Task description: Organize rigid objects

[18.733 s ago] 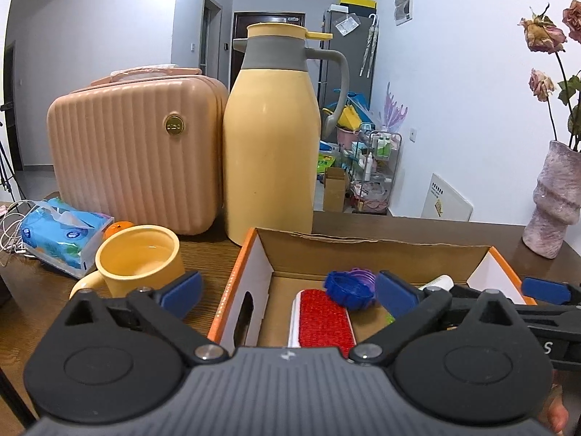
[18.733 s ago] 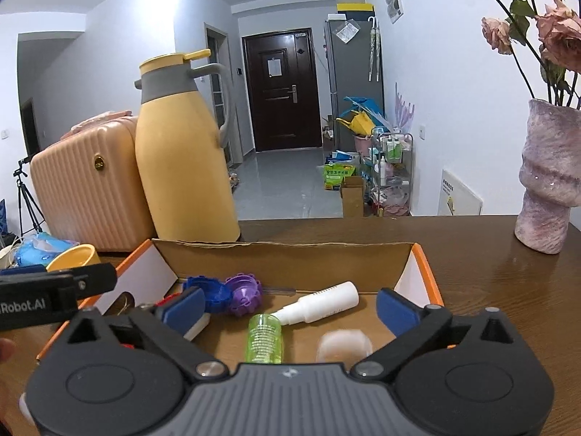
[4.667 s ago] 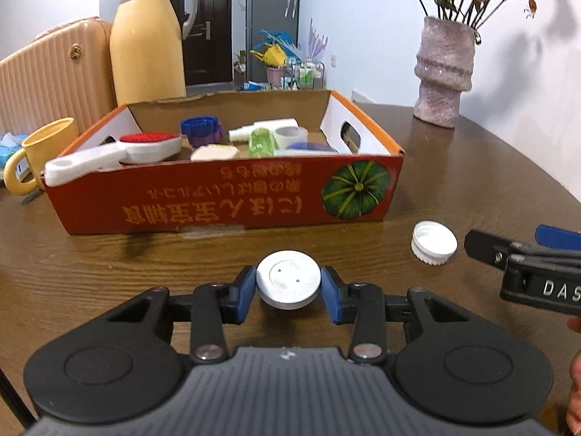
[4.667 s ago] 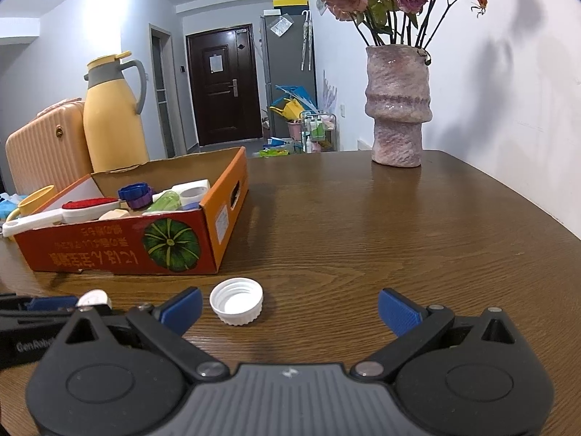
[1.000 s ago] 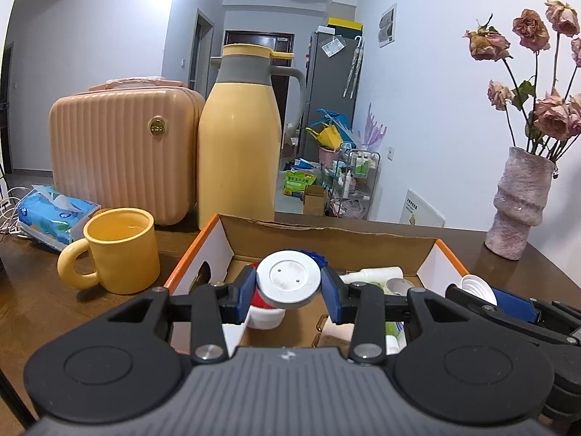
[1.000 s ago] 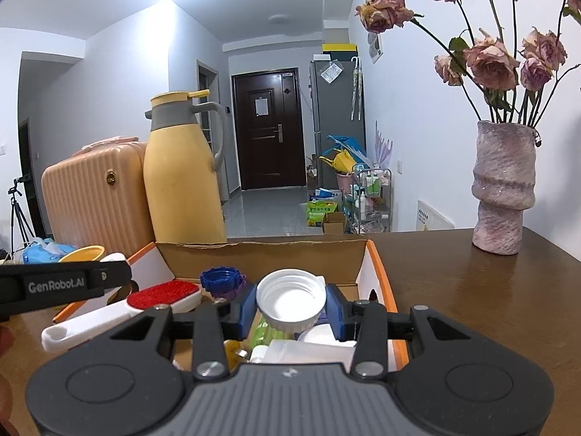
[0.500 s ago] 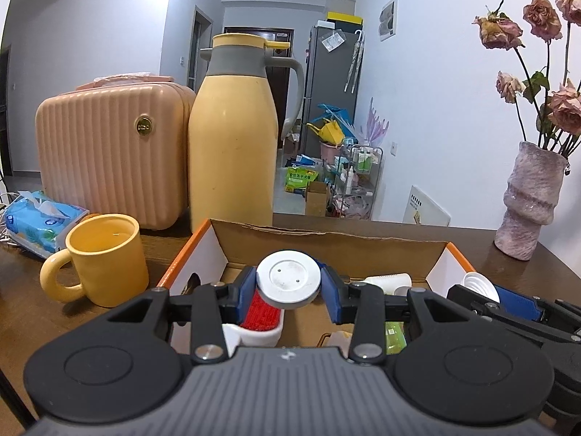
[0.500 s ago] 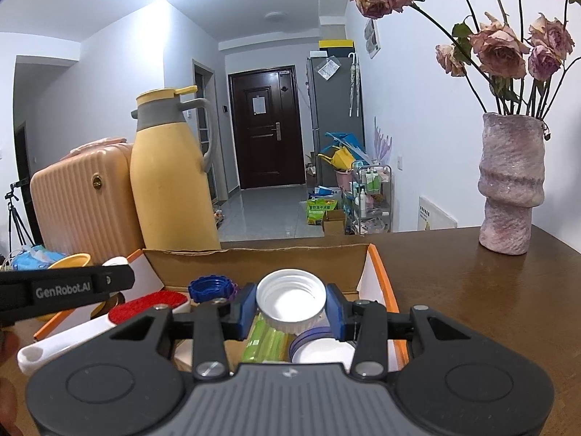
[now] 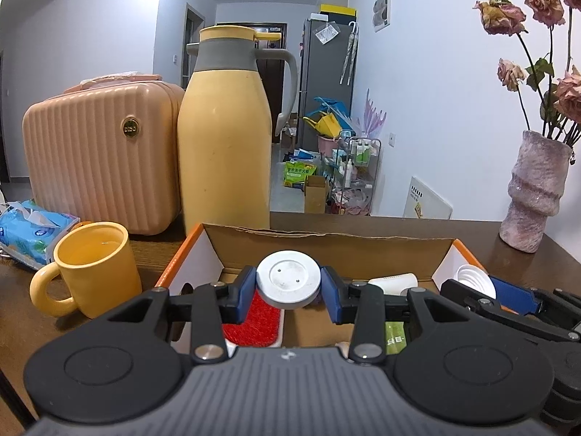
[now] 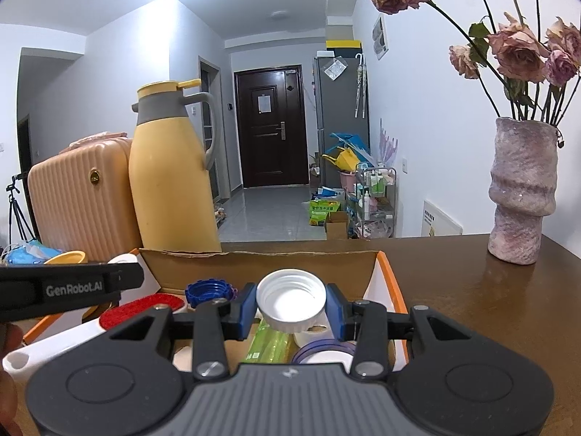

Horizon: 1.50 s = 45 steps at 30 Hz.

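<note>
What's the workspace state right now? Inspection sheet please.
Surface: brown wooden table, bare at right.
Job's things: cardboard box holding red brush, blue cap, green bottle, white tube.
Clutter: yellow mug, yellow jug, pink case, tissue pack, vase.
Grippers: left gripper shut on flat white lid; right gripper shut on ribbed white cap; both over the box.
Cables: nothing seen.
Surroundings: hallway, dark door, fridge.
</note>
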Each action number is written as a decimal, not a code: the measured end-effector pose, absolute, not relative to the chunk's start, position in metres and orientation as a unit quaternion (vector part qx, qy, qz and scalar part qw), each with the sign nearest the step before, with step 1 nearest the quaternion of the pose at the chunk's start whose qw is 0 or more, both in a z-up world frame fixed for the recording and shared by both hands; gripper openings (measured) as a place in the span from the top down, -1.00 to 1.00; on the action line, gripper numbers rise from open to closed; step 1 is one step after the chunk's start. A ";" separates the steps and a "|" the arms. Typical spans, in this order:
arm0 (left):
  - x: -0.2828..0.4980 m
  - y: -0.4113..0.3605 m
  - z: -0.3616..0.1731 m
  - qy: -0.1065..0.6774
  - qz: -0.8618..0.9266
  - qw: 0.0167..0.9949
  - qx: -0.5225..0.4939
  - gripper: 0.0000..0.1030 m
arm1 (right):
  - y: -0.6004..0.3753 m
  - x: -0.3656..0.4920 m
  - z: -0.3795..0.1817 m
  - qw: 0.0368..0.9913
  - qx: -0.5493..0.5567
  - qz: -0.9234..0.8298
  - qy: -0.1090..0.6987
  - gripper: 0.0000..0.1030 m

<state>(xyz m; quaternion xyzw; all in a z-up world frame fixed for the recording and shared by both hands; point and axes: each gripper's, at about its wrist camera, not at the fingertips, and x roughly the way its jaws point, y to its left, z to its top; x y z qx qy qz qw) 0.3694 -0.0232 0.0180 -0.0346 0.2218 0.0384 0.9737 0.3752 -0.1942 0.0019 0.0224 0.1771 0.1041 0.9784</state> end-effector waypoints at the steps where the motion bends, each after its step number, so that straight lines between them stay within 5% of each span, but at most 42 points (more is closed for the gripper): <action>1: 0.371 -0.023 0.018 0.224 0.039 0.973 -0.034 0.23 | -0.194 0.376 0.002 0.978 0.022 0.105 0.177 0.23; 9: 0.374 -0.020 0.017 0.234 0.033 0.971 -0.033 0.21 | -0.193 0.380 -0.002 0.975 0.015 0.108 0.192 0.22; 12: 0.372 -0.018 0.019 0.230 0.039 0.972 -0.033 -0.25 | -0.194 0.380 -0.004 0.974 0.014 0.107 0.198 0.16; 13: 0.371 -0.018 0.020 0.227 0.047 0.972 -0.032 -0.66 | -0.194 0.380 -0.004 0.975 0.014 0.106 0.197 -0.05; 14: 0.369 -0.018 0.020 0.219 0.057 0.974 -0.030 -0.85 | -0.195 0.380 -0.003 0.974 0.015 0.106 0.198 -0.19; 16: 0.366 -0.017 0.022 0.211 0.065 0.975 -0.029 -0.93 | -0.197 0.379 -0.002 0.975 0.020 0.100 0.196 -0.66; 17: 0.366 -0.017 0.022 0.211 0.066 0.975 -0.032 -1.00 | -0.198 0.378 -0.002 0.976 0.022 0.096 0.193 -0.72; 20: 0.368 -0.014 0.022 0.215 0.074 0.973 -0.037 -1.00 | -0.201 0.378 -0.001 0.978 0.028 0.085 0.188 -1.00; 45: 0.341 -0.001 0.030 0.218 0.077 0.972 -0.043 -1.00 | -0.211 0.358 0.011 0.979 0.030 0.075 0.188 -1.00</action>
